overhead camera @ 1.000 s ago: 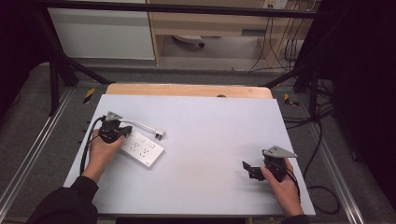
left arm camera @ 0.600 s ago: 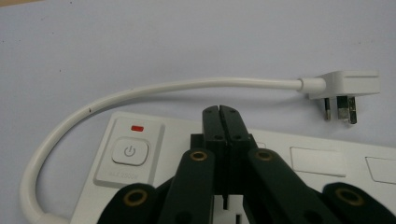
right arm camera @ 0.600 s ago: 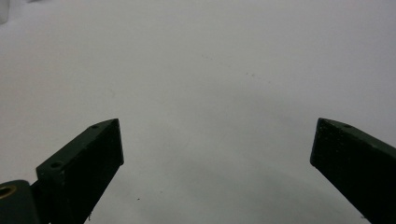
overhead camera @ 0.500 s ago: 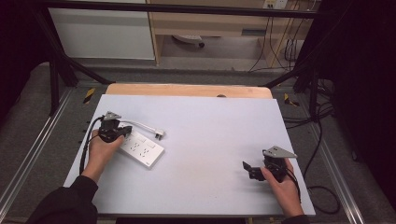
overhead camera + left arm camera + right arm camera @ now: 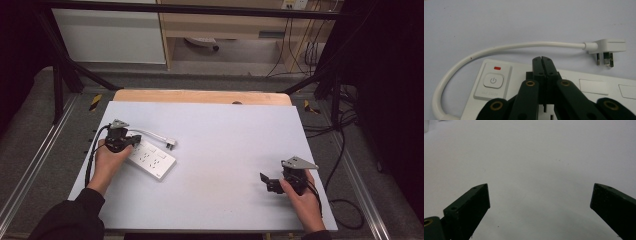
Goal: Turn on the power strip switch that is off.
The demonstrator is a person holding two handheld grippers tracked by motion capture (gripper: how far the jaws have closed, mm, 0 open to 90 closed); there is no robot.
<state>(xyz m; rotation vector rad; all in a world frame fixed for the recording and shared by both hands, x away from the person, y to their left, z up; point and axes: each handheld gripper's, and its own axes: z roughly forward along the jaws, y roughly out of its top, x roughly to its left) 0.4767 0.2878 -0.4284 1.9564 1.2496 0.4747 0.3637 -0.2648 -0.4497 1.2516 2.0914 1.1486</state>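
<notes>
A white power strip (image 5: 152,160) lies flat at the table's left, its short white cable (image 5: 150,133) curling round to a three-pin plug (image 5: 171,143) that rests loose on the table. My left gripper (image 5: 131,145) sits over the strip's switch end, jaws shut with nothing between them. In the left gripper view the closed jaw tips (image 5: 541,60) hover above the strip (image 5: 589,86), beside its power button (image 5: 493,80); the cable (image 5: 506,47) arcs to the plug (image 5: 606,48). My right gripper (image 5: 266,181) rests near the table's right front, jaws open; the right gripper view has bare table between its fingers (image 5: 470,207).
The pale grey table (image 5: 225,135) has a wooden strip (image 5: 200,96) along its far edge. Dark frame legs (image 5: 65,75) and floor cables (image 5: 345,130) surround it. A shelf unit (image 5: 225,25) stands beyond.
</notes>
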